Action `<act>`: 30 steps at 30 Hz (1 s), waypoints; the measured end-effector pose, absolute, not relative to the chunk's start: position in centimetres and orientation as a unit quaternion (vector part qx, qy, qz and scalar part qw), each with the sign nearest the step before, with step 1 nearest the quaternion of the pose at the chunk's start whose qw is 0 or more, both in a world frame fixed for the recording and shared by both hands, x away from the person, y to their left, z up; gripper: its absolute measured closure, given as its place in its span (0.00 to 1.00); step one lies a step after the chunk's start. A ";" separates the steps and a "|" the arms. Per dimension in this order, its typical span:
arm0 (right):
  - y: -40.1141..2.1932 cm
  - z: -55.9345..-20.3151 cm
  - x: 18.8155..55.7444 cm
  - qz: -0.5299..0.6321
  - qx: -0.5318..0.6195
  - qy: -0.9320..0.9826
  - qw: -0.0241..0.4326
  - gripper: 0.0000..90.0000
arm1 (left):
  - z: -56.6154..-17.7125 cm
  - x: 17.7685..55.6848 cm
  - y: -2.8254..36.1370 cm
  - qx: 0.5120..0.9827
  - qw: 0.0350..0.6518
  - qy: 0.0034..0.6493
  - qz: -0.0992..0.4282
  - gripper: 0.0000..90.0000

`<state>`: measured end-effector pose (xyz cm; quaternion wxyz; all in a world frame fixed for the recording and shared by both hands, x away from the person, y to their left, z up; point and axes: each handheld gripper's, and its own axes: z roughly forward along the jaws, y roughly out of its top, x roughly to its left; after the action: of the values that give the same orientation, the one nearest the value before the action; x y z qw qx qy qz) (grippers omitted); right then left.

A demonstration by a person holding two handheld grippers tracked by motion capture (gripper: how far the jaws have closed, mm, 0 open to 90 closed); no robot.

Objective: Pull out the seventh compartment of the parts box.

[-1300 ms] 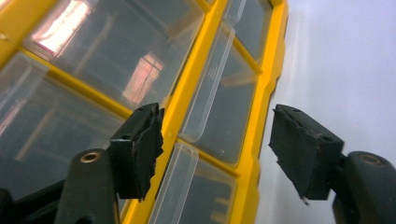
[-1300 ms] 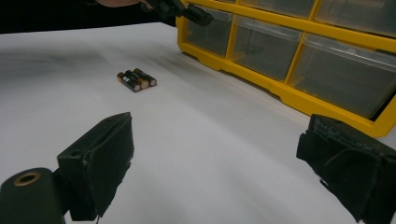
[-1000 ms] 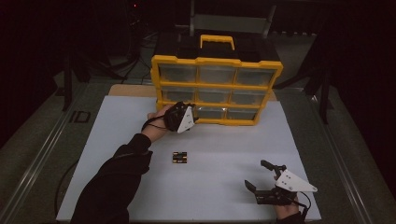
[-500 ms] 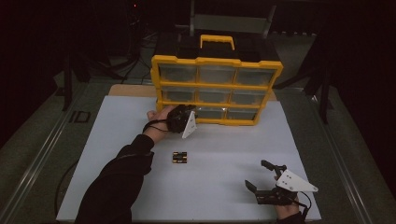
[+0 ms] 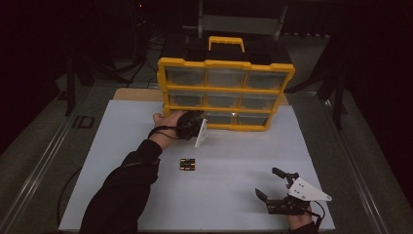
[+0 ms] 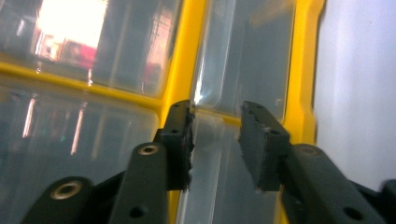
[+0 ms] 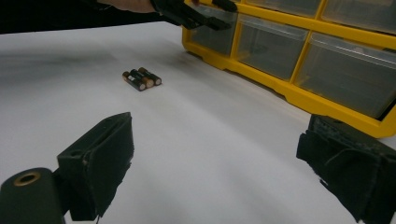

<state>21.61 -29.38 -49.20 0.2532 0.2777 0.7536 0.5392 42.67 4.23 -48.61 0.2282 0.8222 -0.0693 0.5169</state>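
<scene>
Left tongs (image 6: pixel 215 140) just closing around a clear drawer's handle (image 6: pixel 211 126), bottom row of the yellow organizer (image 5: pixel 226 92), right tongs (image 5: pixel 273 184) spread at the worktop's (image 5: pixel 234 195) near right edge, batteries (image 5: pixel 187 164) on open white middle

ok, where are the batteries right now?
High view: batteries lie on the white mat, left of centre, in front of the yellow drawer organizer, near the left gripper.

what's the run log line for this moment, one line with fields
left gripper: at bottom-left drawer of yellow organizer, jaws just closing around drawer pull, gap remains | right gripper: open, resting on white mat | batteries: untouched
</scene>
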 end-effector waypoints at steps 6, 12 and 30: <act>-29.4 -49.2 21.6 0.539 0.280 0.753 0.251 0.09 | -48.6 42.6 3.9 0.817 0.217 -0.068 0.530 0.76; -29.4 -49.2 21.6 0.539 0.279 0.754 0.252 0.09 | -48.8 42.5 3.7 0.809 0.201 -0.076 0.547 0.82; -29.4 -49.3 21.7 0.539 0.281 0.754 0.250 0.09 | -45.9 43.1 3.7 0.872 0.214 -0.044 0.438 0.81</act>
<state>21.72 -29.41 -49.28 0.2498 0.2807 0.7538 0.5391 43.06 3.73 -45.87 0.2136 0.8721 -0.0438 0.4381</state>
